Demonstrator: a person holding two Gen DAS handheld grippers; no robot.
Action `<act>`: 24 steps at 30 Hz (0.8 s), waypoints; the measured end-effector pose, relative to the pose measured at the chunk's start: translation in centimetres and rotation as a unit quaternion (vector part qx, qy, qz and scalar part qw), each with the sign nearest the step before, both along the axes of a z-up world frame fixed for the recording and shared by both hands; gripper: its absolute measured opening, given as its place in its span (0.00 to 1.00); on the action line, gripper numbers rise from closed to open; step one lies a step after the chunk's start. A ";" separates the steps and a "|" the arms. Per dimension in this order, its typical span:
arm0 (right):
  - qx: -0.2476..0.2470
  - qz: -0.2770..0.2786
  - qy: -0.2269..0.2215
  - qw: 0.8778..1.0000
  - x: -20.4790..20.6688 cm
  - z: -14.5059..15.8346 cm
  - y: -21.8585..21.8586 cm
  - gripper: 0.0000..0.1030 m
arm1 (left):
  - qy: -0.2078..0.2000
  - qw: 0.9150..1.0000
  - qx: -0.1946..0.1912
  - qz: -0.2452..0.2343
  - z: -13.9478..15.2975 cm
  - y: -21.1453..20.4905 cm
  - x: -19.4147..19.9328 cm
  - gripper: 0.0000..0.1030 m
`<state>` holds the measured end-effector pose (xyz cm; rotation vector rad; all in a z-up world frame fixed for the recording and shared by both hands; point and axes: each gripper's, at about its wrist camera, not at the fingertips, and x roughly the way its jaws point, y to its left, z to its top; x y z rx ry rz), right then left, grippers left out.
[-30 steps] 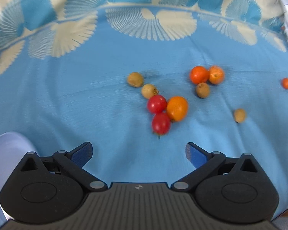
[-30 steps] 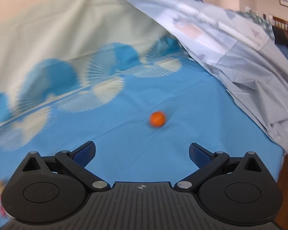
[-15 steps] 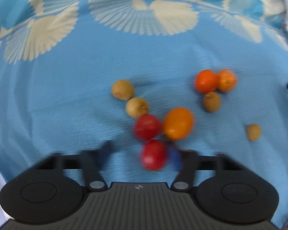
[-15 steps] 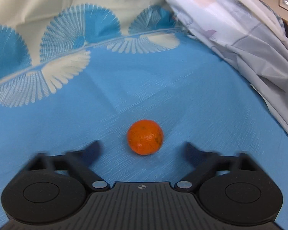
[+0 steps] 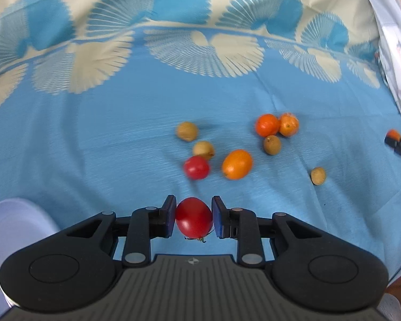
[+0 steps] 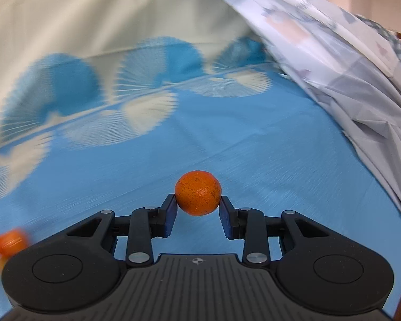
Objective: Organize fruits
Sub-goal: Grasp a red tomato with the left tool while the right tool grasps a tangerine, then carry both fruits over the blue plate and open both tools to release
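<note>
1. A pale round container (image 5: 10, 230) shows at the lower left edge of the left wrist view; only part of it is in frame and its inside cannot be seen.
2. The left gripper (image 5: 193, 218) sits low in the frame's centre, angled steeply down at the blue cloth (image 5: 93, 139). Its jaws are closing, with a red tomato (image 5: 193, 218) between the blue pads, which touch it on both sides.
3. The right gripper (image 6: 197, 208) points less steeply down. Its jaws are closing too, and a mandarin (image 6: 197, 196) sits between the fingertips, touched on both sides.
4. Mid-frame in the left view lie a second tomato (image 5: 196, 167), an oval orange fruit (image 5: 237, 164), two mandarins (image 5: 276, 125) touching each other, and four brown fruits (image 5: 187, 131) scattered around them.
5. Blurred orange fruit (image 6: 9, 242) shows at the lower left of the right view.
6. A crumpled pale sheet (image 6: 347, 80) bounds the cloth on the right of the right view. The cloth's cream patterned border runs across the top of both views, with bare blue cloth between the fruit and that border.
</note>
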<state>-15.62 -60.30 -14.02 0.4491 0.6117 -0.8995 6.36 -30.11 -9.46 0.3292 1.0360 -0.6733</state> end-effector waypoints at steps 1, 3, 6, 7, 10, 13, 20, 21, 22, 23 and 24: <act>0.007 0.017 -0.007 1.000 -0.1 0.7 1.9 0.35 | -0.002 1.000 -0.002 0.008 0.7 1.1 0.0 0.31; 0.021 0.050 -0.019 0.998 0.1 2.1 5.9 0.35 | -0.007 1.000 -0.004 0.029 2.1 3.4 0.1 0.31; 0.026 0.110 -0.028 0.993 1.0 4.3 12.7 0.35 | -0.015 0.998 -0.001 0.062 4.3 7.4 0.4 0.31; 0.028 0.132 -0.033 0.990 1.4 5.1 15.2 0.35 | -0.019 0.997 0.001 0.073 4.9 8.8 0.5 0.31; 0.049 0.196 -0.050 0.978 2.7 6.8 21.7 0.35 | -0.025 0.994 0.006 0.107 6.5 12.9 0.9 0.31; 0.059 0.261 -0.056 0.962 4.4 8.0 28.0 0.35 | -0.034 0.990 0.008 0.133 7.3 16.4 1.2 0.31; 0.064 0.352 -0.031 0.933 8.9 8.8 37.5 0.35 | -0.017 0.984 -0.008 0.176 6.6 22.1 3.0 0.31; 0.062 0.359 -0.026 0.931 9.4 8.7 38.4 0.35 | -0.015 0.984 -0.008 0.179 6.4 22.6 3.2 0.31; 0.061 0.366 -0.021 0.928 10.0 8.7 39.2 0.35 | -0.014 0.983 -0.007 0.181 6.1 23.0 3.5 0.31; 0.060 0.371 -0.016 0.926 10.5 8.5 39.8 0.35 | -0.012 0.983 -0.006 0.183 5.8 23.6 3.7 0.31; 0.059 0.375 -0.010 0.925 11.0 8.3 40.2 0.35 | -0.009 0.983 -0.005 0.185 5.5 23.9 4.0 0.31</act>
